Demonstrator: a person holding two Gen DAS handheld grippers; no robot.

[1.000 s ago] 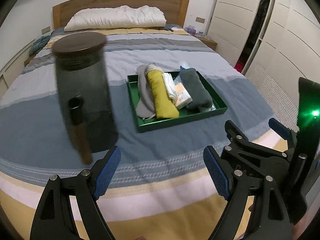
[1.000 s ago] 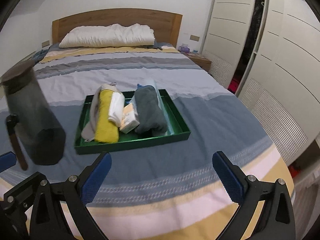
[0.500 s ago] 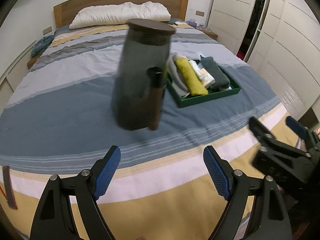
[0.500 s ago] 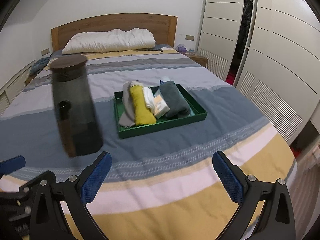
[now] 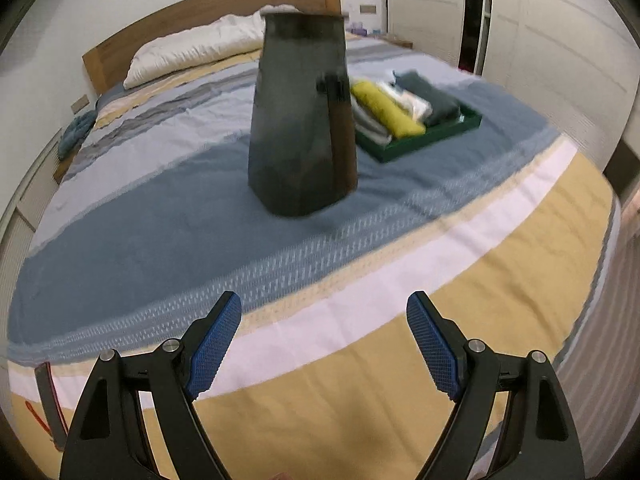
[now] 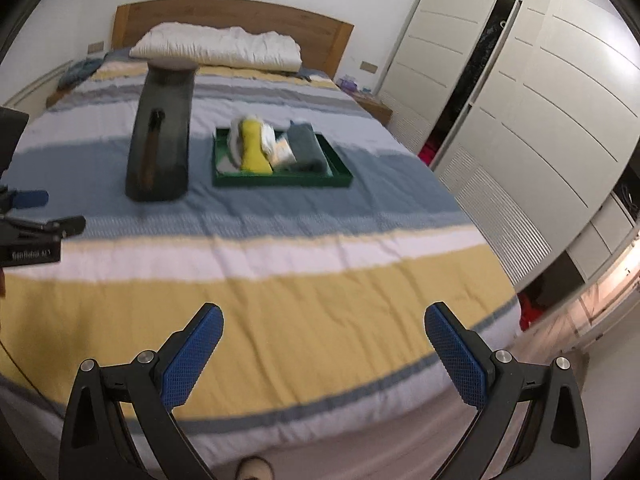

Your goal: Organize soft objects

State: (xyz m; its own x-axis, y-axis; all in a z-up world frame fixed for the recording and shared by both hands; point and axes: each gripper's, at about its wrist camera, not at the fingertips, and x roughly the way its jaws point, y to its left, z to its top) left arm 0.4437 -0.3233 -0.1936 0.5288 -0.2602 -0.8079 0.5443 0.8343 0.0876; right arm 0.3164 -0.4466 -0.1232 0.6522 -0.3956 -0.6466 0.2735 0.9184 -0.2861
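Lying rolled, soft cloths (image 6: 276, 146) fill rectangular tray (image 6: 280, 181).

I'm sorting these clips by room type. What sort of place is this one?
A home bedroom, most likely. A bed with a striped bedspread and wooden headboard fills the view, a white pillow lies at its head, and tall white wardrobe doors run along one side.
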